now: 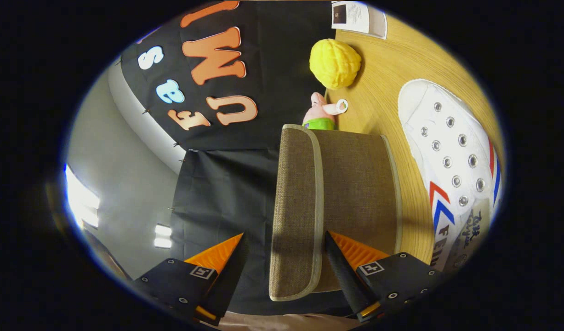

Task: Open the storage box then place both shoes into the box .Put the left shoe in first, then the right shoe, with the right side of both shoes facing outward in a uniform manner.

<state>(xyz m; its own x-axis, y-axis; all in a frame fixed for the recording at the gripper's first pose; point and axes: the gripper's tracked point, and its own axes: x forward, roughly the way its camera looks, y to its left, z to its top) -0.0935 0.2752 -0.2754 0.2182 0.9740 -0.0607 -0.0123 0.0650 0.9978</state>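
Note:
The view is rolled on its side, so the wooden table (392,78) runs down the right. A brown fabric storage box (355,193) stands on it just ahead of the fingers. Its lid (293,184), edged with pale piping, sits in the gap between them. My gripper (284,233) is open. The right finger lies close against the lid's rim and the left finger is well clear of it. A white canvas shoe (452,151) with red and blue stripes and metal eyelets lies on the table beyond the box, to the right of the fingers.
A yellow knobbly ball (334,62) and a small pink and green figurine (321,115) sit on the table behind the box. A printed sheet (360,16) lies at the table's far end. The black cloth wall (226,184) hangs to the left of the box.

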